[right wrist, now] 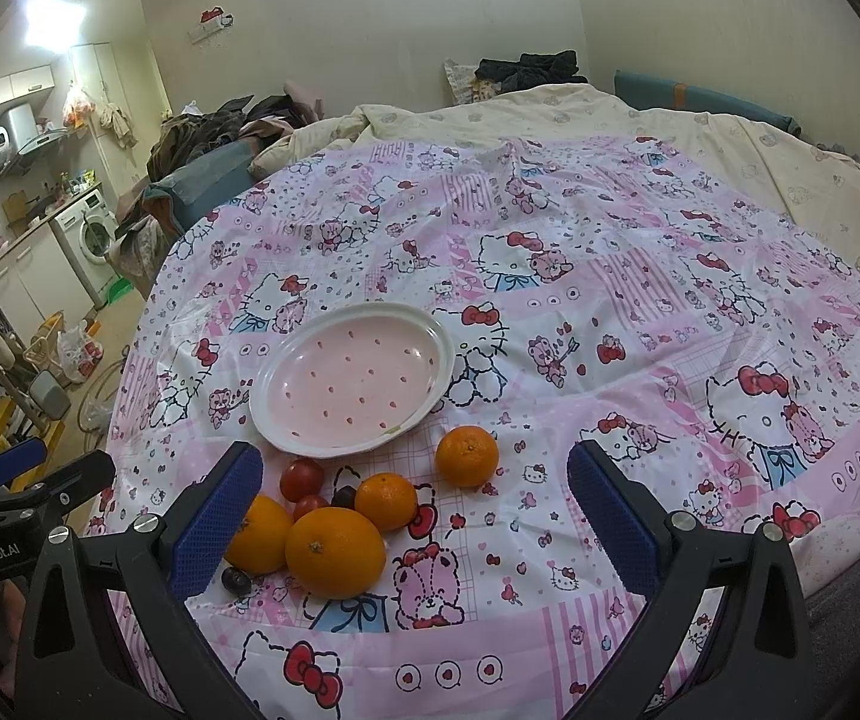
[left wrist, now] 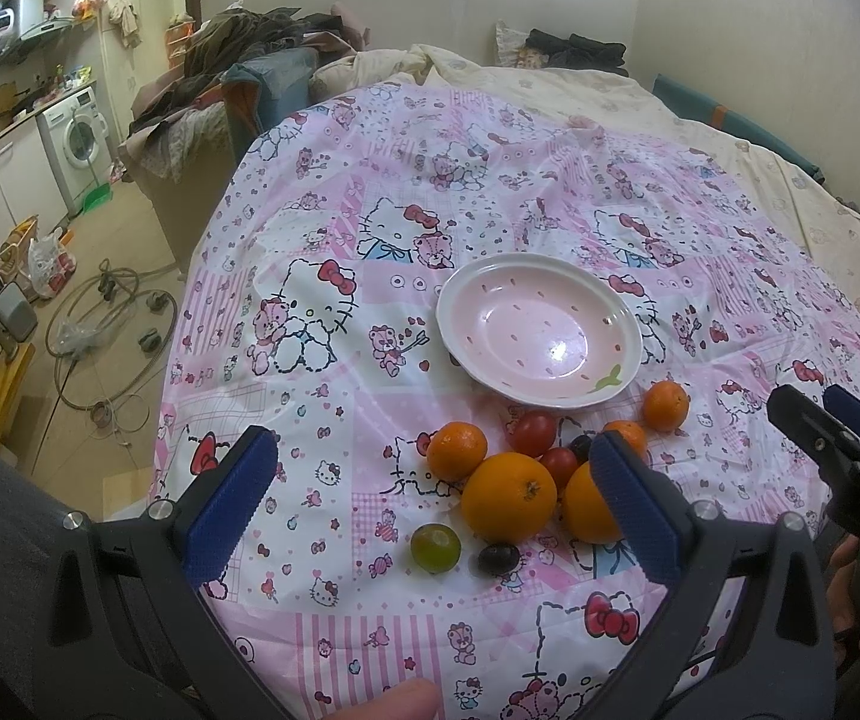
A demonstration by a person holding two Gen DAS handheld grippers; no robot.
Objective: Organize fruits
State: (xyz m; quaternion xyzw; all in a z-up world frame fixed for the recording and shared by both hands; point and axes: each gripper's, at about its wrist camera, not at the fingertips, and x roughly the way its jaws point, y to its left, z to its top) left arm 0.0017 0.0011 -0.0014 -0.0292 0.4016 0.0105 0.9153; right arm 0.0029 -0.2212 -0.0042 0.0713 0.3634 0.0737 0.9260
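Note:
An empty pink plate (left wrist: 541, 336) with a white rim sits on the Hello Kitty cloth; it also shows in the right wrist view (right wrist: 352, 381). In front of it lies a cluster of fruit: a large orange (left wrist: 508, 497), a second orange (left wrist: 589, 504), small tangerines (left wrist: 457, 450), red cherry tomatoes (left wrist: 533, 432), a green grape (left wrist: 435, 547) and a dark grape (left wrist: 497, 559). One tangerine (right wrist: 467, 456) lies apart. My left gripper (left wrist: 433, 501) is open and empty above the fruit. My right gripper (right wrist: 415, 519) is open and empty, right of the cluster.
The cloth (left wrist: 334, 276) covers a bed with a cream quilt (left wrist: 670, 96) behind. A pile of clothes (left wrist: 238, 54) lies at the back left. The floor at left holds hoses (left wrist: 100, 336), bags and a washing machine (left wrist: 79, 141).

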